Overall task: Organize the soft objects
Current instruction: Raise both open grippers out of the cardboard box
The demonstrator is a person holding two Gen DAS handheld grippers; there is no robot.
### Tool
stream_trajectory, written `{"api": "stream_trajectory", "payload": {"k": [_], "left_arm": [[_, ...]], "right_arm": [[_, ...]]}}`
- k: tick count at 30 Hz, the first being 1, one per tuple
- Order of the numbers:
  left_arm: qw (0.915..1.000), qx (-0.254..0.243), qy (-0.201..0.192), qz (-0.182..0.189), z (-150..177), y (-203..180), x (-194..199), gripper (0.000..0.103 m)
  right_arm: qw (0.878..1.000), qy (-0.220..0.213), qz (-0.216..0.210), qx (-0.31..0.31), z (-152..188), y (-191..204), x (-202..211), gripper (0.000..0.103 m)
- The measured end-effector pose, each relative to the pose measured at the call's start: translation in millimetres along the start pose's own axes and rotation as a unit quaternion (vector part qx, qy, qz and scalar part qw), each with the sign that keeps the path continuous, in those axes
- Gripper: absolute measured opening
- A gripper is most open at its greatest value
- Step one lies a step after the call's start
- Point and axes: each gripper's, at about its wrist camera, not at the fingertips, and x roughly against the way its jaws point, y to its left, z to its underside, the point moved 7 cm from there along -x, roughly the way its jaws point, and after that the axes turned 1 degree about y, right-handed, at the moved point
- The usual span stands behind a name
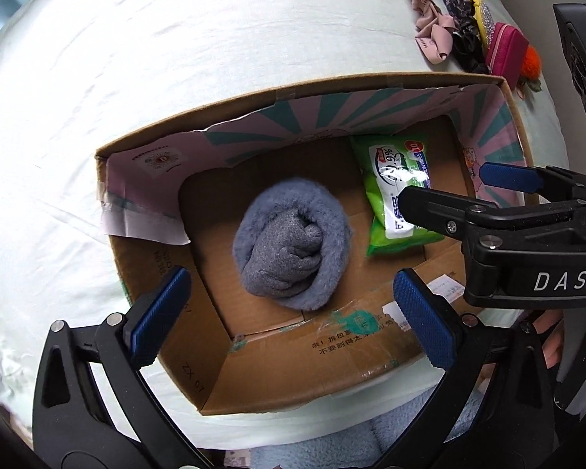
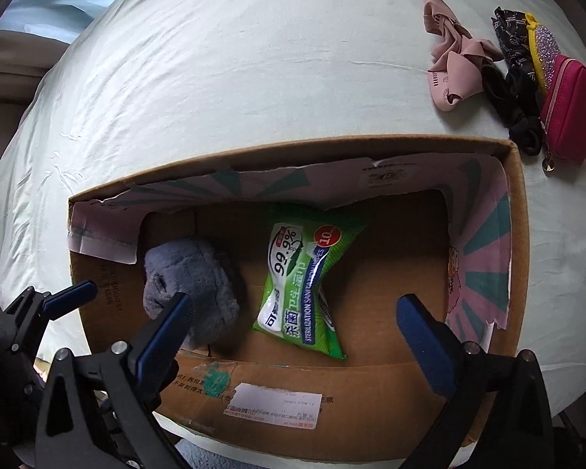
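An open cardboard box (image 1: 332, 355) (image 2: 484, 144) sits on a pale bed sheet. Inside lie a rolled grey-blue fuzzy cloth (image 1: 293, 242) (image 2: 193, 285) and a green pack of wet wipes (image 1: 394, 195) (image 2: 304, 285). My left gripper (image 1: 293, 316) is open and empty above the box's near side, over the grey cloth. My right gripper (image 2: 293, 336) is open and empty above the box's near wall; in the left wrist view it (image 1: 445, 181) reaches in from the right over the wipes pack.
On the sheet beyond the box's far right corner lies a pile: a pink cloth (image 1: 429, 27) (image 2: 453, 62), black patterned items (image 1: 463, 23) (image 2: 515, 78), a yellow glittery pouch (image 2: 543, 51), a magenta pouch (image 1: 506, 49) (image 2: 570, 109) and something orange (image 1: 531, 62).
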Motion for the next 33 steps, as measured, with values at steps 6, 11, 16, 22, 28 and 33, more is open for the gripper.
{"api": "stream_trajectory", "payload": {"k": [6, 11, 16, 22, 28, 33], "left_arm": [[0.9996, -0.007, -0.026, -0.003, 7.1, 6.5, 29.2, 0.103], [0.9985, 0.001, -0.055, -0.001, 12.4, 3.3, 58.3, 0.103], [0.9961, 0.009, -0.087, -0.005, 25.2, 4.7, 96.5, 0.103], [0.9892, 0.027, -0.144, -0.004, 45.0, 4.9, 156.7, 0.103], [0.9746, 0.044, -0.219, -0.013, 68.2, 5.2, 225.2, 0.103], [0.9526, 0.057, -0.297, -0.033, 85.5, 3.9, 278.8, 0.103]], "right_arm": [[1.000, -0.019, 0.002, 0.014, 1.6, 16.4, 19.9, 0.103], [0.998, -0.051, 0.006, 0.039, 11.5, 32.2, 54.3, 0.103], [0.995, -0.089, 0.005, 0.050, 25.1, 42.2, 98.3, 0.103], [0.986, -0.156, 0.017, 0.059, 47.2, 48.9, 162.0, 0.103], [0.973, -0.219, 0.033, 0.057, 78.1, 50.3, 220.5, 0.103], [0.960, -0.269, 0.052, 0.051, 102.4, 45.2, 264.8, 0.103]]}}
